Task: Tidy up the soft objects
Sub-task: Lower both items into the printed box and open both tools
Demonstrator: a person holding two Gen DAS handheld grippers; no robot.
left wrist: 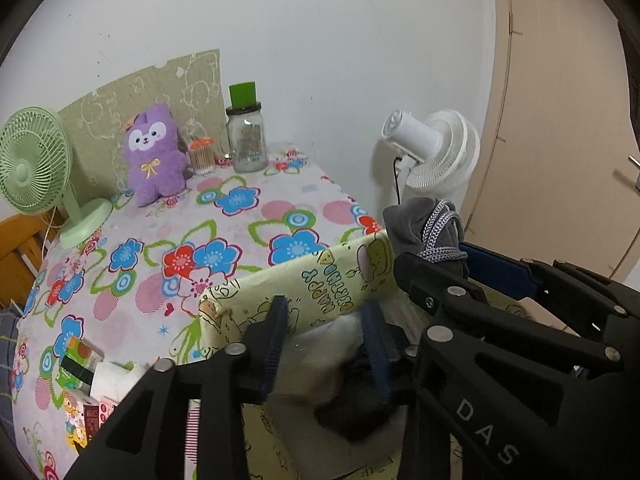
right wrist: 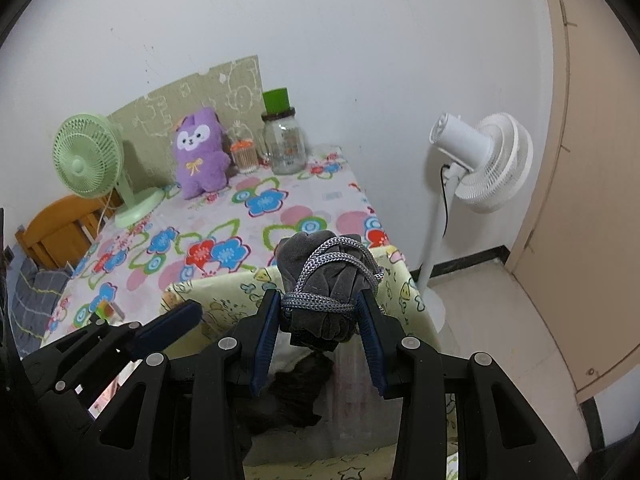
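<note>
Already we hold a grey bundle (right wrist: 320,292) tied with cord, clamped in our right gripper (right wrist: 322,312), above the yellow fabric bin (left wrist: 304,284) at the bench's near edge. Dark soft items lie inside it. Our left gripper (left wrist: 324,332) hangs open over the rim. A purple plush (left wrist: 154,152) waits at the bench's far edge.

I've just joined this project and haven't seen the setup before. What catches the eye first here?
The right gripper is clamped on a grey fabric bundle tied with cord, above a yellow cartoon-print storage box. Behind, a purple plush toy sits on the flowered tablecloth by the wall, beside a green fan.
</note>
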